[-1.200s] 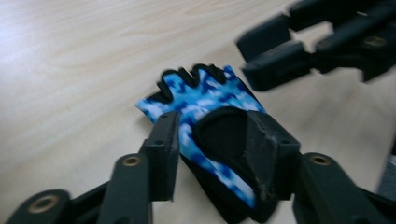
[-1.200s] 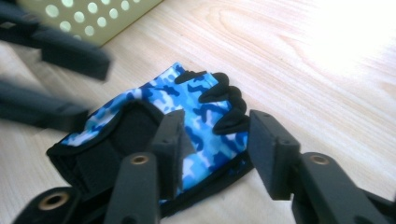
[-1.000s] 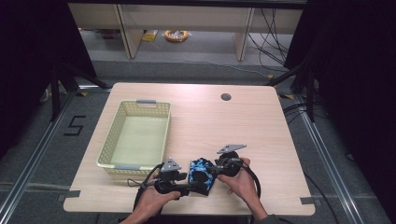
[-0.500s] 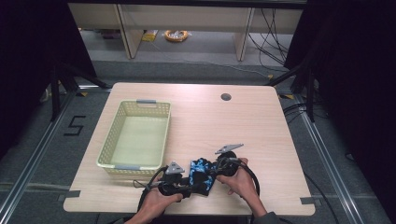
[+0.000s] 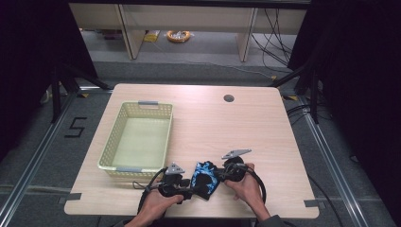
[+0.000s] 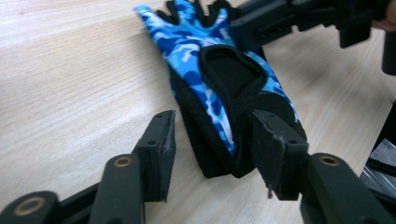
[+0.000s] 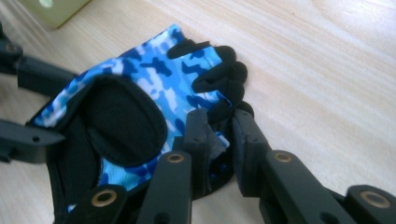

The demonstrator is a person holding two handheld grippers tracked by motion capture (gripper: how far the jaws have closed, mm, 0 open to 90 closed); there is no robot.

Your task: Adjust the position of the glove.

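A blue camouflage fingerless glove [image 5: 204,177] with black trim lies flat near the table's front edge, between the two hands. My left gripper [image 6: 215,156] is open, its jaws astride the glove's [image 6: 219,88] black wrist end, with a gap on the left side. My right gripper [image 7: 223,135] is shut on the glove's [image 7: 154,79] edge just below the black finger stubs. In the high view the left gripper [image 5: 189,188] comes from the left and the right gripper [image 5: 221,176] from the right, and they face each other.
A pale yellow mesh basket [image 5: 109,146] with nothing in it stands left of centre on the wooden table [image 5: 227,127]. A round cable hole [image 5: 229,98] sits near the far edge. Cables trail from both grippers over the front edge.
Both grippers and the glove have stayed near the front edge, with only slight shifts of the hands.
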